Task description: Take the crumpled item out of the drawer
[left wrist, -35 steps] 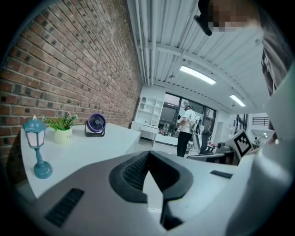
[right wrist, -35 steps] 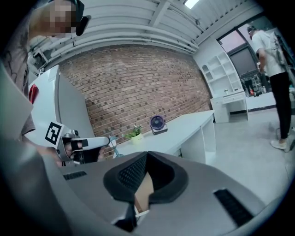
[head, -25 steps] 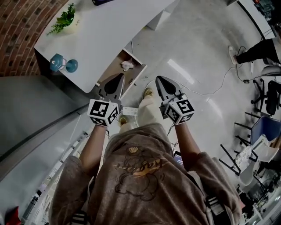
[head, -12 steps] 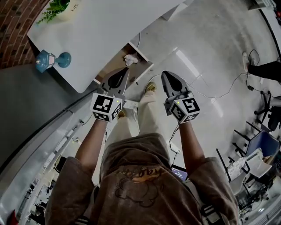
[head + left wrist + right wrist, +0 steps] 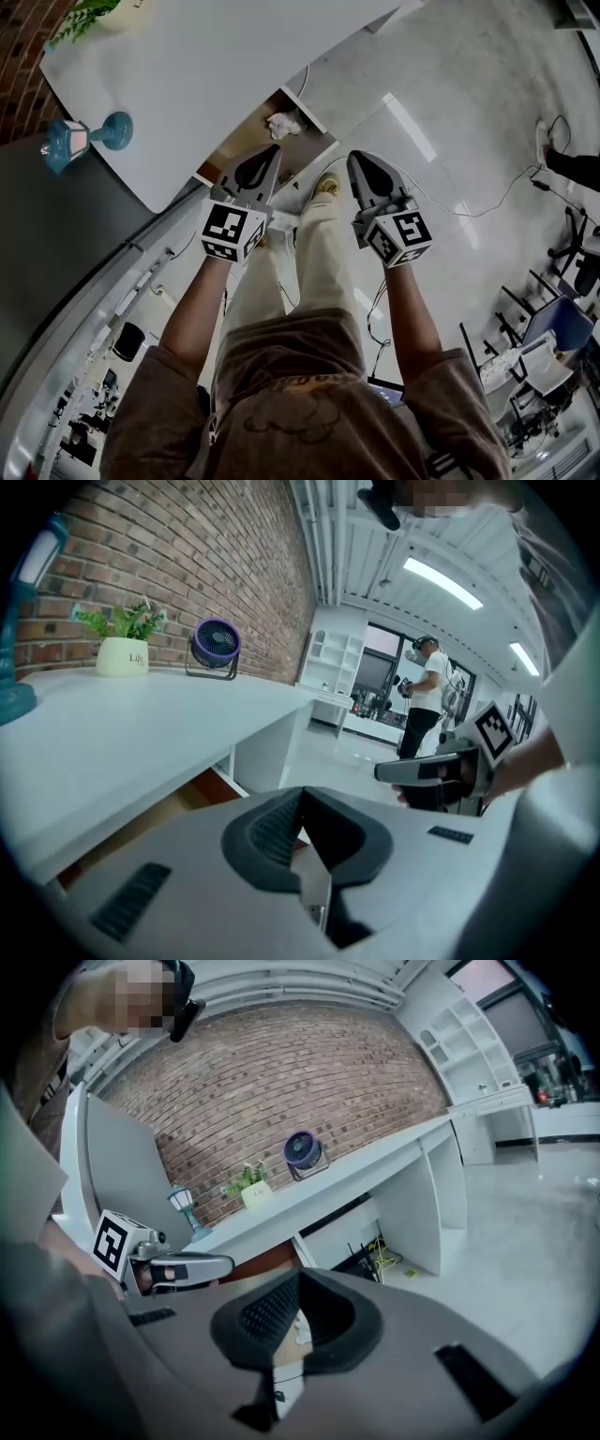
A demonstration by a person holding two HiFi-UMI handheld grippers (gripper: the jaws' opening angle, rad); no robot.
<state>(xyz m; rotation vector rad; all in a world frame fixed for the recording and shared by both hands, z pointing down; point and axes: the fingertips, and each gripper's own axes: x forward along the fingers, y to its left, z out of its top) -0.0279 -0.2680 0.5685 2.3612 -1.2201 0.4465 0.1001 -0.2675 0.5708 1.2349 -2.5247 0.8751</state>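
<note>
The drawer (image 5: pixel 246 142) juts open from under the smooth white table (image 5: pixel 216 75) at upper centre, with glossy floor (image 5: pixel 450 150) free to its right. The white crumpled item (image 5: pixel 284 123) lies on its brown wooden bottom. The left tool (image 5: pixel 265 161) and the right tool (image 5: pixel 366 169) point toward it side by side, jaws together and empty.

I count two tongs: the left tongs (image 5: pixel 262 161) and the right tongs (image 5: pixel 367 169). There is one white counter (image 5: pixel 216 66), with one open drawer (image 5: pixel 242 139) at twelve o'clock of the tongs and one crumpled item (image 5: pixel 284 123) in it. On the counter are one potted plant (image 5: pixel 89 11) at eleven o'clock, one teal lamp (image 5: pixel 80 138) at ten, and one small fan (image 5: pixel 217 644). One other person (image 5: pixel 427 700) stands across the room.
</note>
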